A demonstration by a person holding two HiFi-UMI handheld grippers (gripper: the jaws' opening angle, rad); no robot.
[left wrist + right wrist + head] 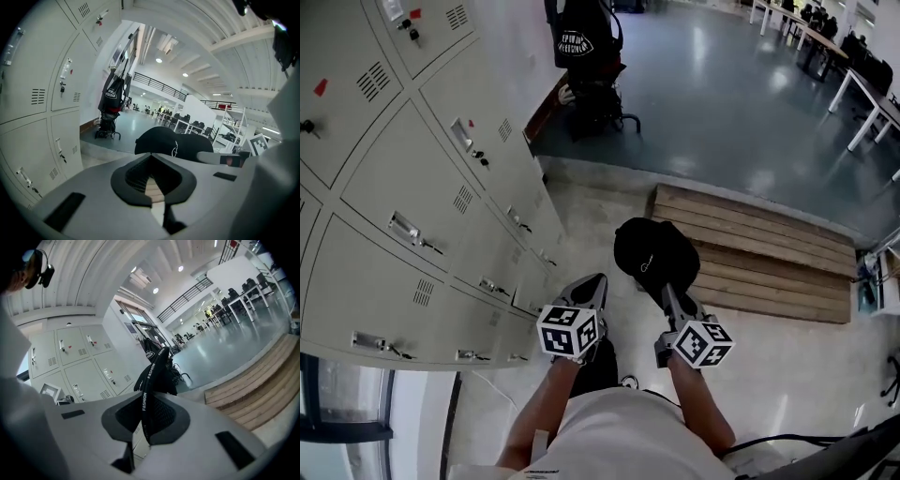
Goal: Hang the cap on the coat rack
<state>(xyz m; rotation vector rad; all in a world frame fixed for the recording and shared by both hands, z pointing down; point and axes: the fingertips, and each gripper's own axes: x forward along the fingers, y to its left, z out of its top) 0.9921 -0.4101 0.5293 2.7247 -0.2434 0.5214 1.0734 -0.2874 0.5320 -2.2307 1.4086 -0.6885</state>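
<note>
In the head view the black cap (654,253) hangs in front of me above the pale floor, and my right gripper (667,292) is shut on its near edge. The right gripper view shows the cap's black band (149,373), printed FASHION, pinched between the jaws of my right gripper (146,404). My left gripper (592,289) is shut with nothing in it, just left of the cap and apart from it. From my left gripper (152,161) the cap (180,143) shows beyond the tips. The coat rack (584,56), with a black bag on it, stands far ahead by the lockers.
Grey lockers (412,187) line the left side. A low wooden platform (769,253) lies to the right on the floor. White tables (839,56) stand at the far right. The coat rack (111,105) stands on a wheeled base on the dark floor.
</note>
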